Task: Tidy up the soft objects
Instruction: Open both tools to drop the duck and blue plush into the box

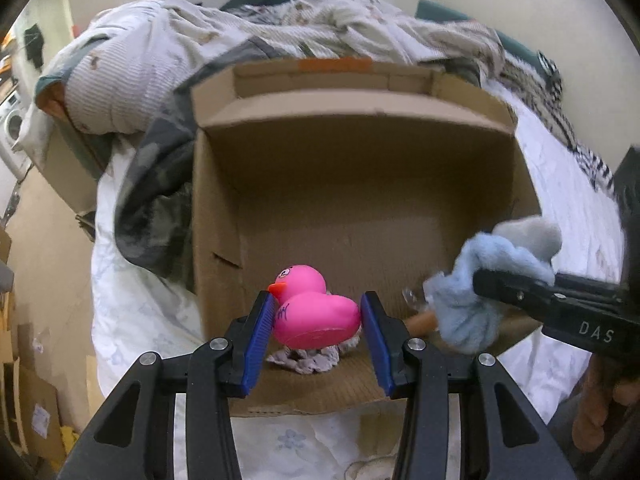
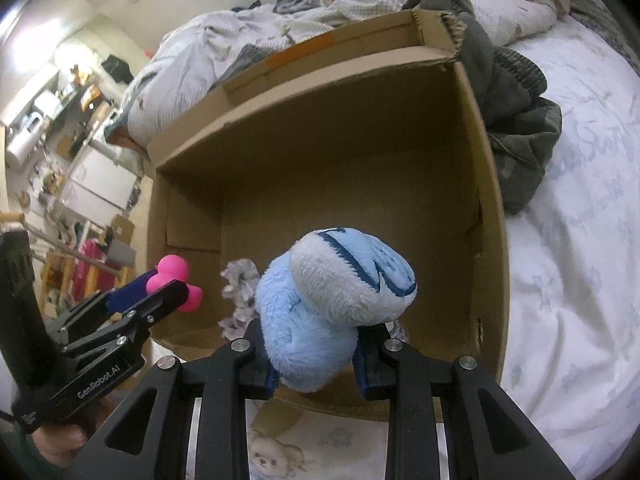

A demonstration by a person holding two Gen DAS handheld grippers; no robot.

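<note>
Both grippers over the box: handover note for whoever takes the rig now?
Left gripper: shut on pink rubber duck, over the near edge of the cardboard box.
Right gripper: shut on blue plush toy, also over the box.
Done: a grey scrunchie lies on the box floor.
Left: release both toys in the box.

Bed with white floral-print sheet (image 1: 132,320) carries open cardboard box (image 1: 360,168) at centre, crumpled dark green-grey garment (image 2: 516,120) touching box's side wall, and heaped pale quilt (image 1: 280,28) bunched just behind box along far edge
</note>
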